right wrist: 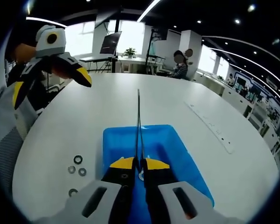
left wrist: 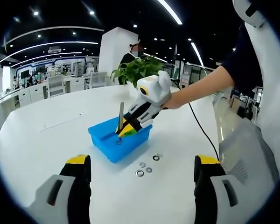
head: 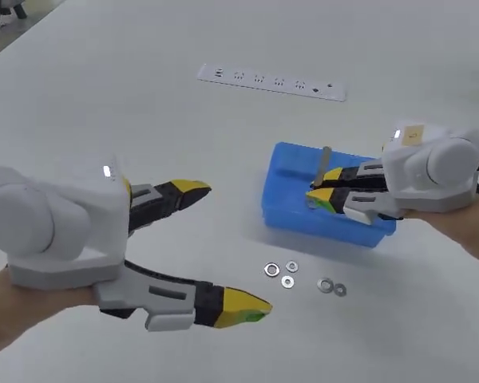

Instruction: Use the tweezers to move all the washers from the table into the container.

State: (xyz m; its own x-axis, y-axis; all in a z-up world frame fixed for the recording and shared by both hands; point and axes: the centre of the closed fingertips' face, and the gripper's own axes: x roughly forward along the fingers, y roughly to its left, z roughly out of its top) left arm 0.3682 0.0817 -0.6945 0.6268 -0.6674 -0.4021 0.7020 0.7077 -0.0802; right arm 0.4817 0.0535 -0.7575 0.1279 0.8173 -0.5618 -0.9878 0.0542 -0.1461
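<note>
Looking down through the head view, I see my right gripper (head: 326, 190) above the blue container (head: 303, 219); its jaws are pressed together on the tweezers (head: 325, 162), which stand nearly upright out of them; in the right gripper view the two thin legs run forward from between the yellow tips and meet at the far end. My left gripper (head: 230, 247) hangs at the near left side; its jaws are spread wide and hold nothing. Five washers (head: 287, 281) lie on the white surface (head: 104, 104) just in front of the container, apart from its wall; three are close together and two sit a little to the right. A white power strip (head: 271, 82) lies farther back, well apart.
</note>
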